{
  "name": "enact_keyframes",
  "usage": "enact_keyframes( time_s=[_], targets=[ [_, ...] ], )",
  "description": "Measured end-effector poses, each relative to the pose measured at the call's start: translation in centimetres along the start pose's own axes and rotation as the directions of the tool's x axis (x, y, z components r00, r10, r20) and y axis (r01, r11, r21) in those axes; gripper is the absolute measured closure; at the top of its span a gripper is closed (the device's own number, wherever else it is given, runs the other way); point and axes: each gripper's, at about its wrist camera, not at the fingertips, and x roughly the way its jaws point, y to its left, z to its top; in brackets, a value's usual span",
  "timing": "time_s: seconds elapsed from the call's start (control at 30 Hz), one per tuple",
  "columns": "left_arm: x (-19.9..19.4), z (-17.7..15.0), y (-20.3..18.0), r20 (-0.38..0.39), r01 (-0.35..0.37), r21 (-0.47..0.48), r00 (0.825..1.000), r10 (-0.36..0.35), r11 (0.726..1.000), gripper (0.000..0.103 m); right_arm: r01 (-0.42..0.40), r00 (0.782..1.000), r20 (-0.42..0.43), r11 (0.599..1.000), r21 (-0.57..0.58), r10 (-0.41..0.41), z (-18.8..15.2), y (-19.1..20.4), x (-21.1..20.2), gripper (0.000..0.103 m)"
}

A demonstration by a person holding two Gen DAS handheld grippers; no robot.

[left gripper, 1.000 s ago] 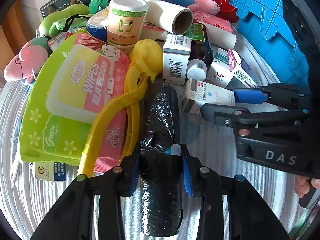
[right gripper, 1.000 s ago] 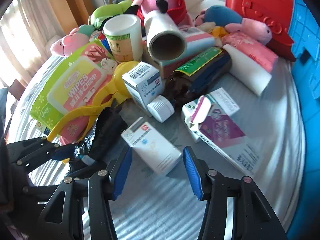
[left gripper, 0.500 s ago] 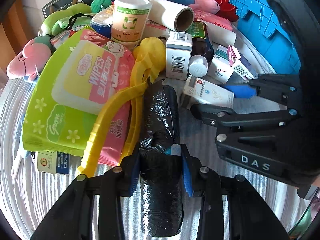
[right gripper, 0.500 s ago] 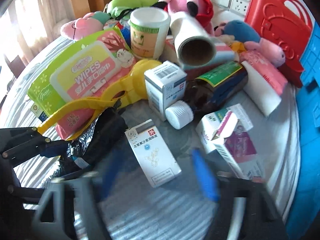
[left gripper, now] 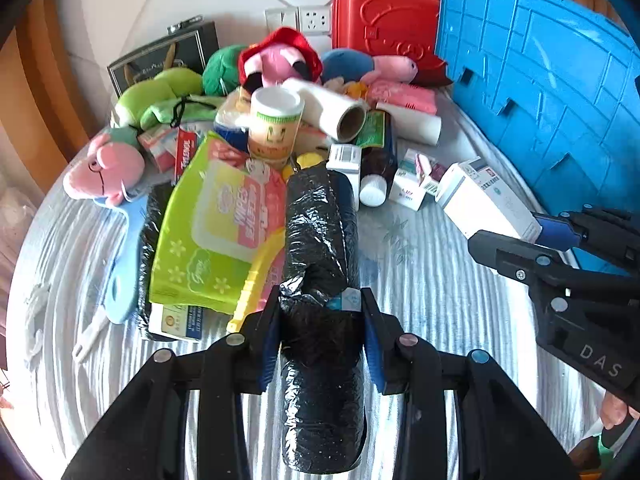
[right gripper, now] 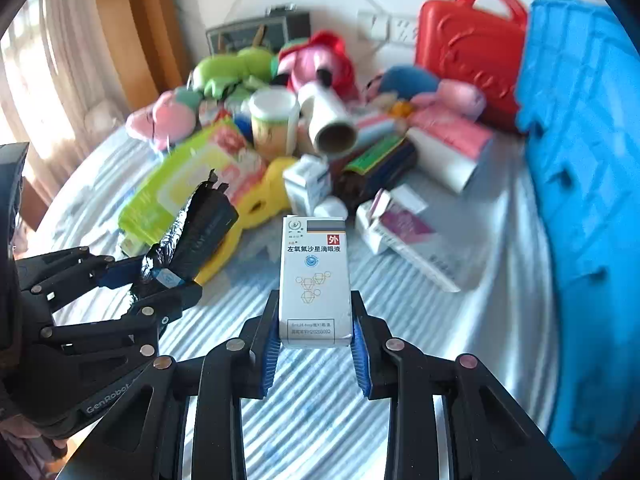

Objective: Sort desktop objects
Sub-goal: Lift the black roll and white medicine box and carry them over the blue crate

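The left gripper [left gripper: 322, 334] is clamped on a black bag roll [left gripper: 320, 248], its blue fingers [left gripper: 269, 340] pressing the roll's sides near a blue label. The roll juts forward, held above the striped counter [left gripper: 420, 288], over a wipes pack [left gripper: 212, 236] and a yellow tool [left gripper: 256, 280]. The right gripper [right gripper: 316, 346] has just been closing and is shut on the lower end of a white medicine box [right gripper: 314, 276], which stands upright between its fingers [right gripper: 271, 350], clear of the counter. Behind lies the clutter: a paper cup [left gripper: 274, 126], a cardboard-core roll [left gripper: 332, 110], a brown bottle [left gripper: 376, 160] on its side, small cartons [left gripper: 414, 184], plush toys [left gripper: 104, 168]. A red case [left gripper: 384, 20] stands against the wall; a blue crate [left gripper: 540, 100] stands at the right edge.
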Motion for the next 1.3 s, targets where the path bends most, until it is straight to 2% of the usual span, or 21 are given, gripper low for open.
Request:
enact_keyframes(
  time_s=[0.23, 0.43, 0.63, 0.8, 0.97, 1.13, 1.17, 1.23, 1.3],
  targets=[
    [-6.6, 2.1, -0.9, 0.115, 0.046, 0.037, 0.992, -0.050, 0.998, 0.068, 0.101, 0.984, 0.145, 0.994, 0.045, -0.107, 2.1, 1.9, -9.0, 0.073],
    [-12.1, 2.8, -2.2, 0.211, 0.098, 0.097, 0.971, -0.117, 0.990, 0.068, 0.169, 0.952, 0.247, 0.983, 0.067, -0.180, 2.5, 3.3, -15.9, 0.073],
    [-16.6, 3.8, -4.7, 0.318, 0.120, 0.169, 0.933, -0.169, 0.978, 0.068, 0.256, 0.893, 0.356, 0.961, 0.107, -0.277, 2.2, 3.6, -22.4, 0.073],
    [-19.5, 5.5, -7.8, 0.404, 0.134, 0.191, 0.892, -0.202, 0.972, 0.068, 0.310, 0.832, 0.436, 0.940, 0.146, -0.342, 1.4, 1.9, -27.5, 0.073],
    [-21.6, 8.1, -13.2, 0.489, 0.142, 0.196, 0.844, -0.222, 0.970, 0.068, 0.358, 0.771, 0.484, 0.910, 0.208, -0.414, -0.1, -3.2, -31.5, 0.073],
    [-24.0, 11.3, -21.1, 0.588, 0.121, 0.158, 0.786, -0.192, 0.980, 0.068, 0.396, 0.717, 0.511, 0.880, 0.262, -0.475, -2.0, -11.9, -34.8, 0.073],
    [-24.5, 11.9, -22.8, 0.593, 0.129, 0.153, 0.781, -0.195, 0.980, 0.068, 0.403, 0.711, 0.511, 0.875, 0.267, -0.483, -2.4, -13.9, -35.3, 0.073],
    [-25.0, 13.0, -26.3, 0.590, 0.153, 0.154, 0.778, -0.215, 0.976, 0.068, 0.408, 0.713, 0.498, 0.870, 0.277, -0.493, -3.0, -17.8, -36.1, 0.073],
    [-25.2, 13.9, -30.0, 0.578, 0.148, 0.166, 0.787, -0.218, 0.975, 0.068, 0.419, 0.719, 0.481, 0.865, 0.275, -0.501, -3.4, -21.5, -36.4, 0.073]
  ],
)
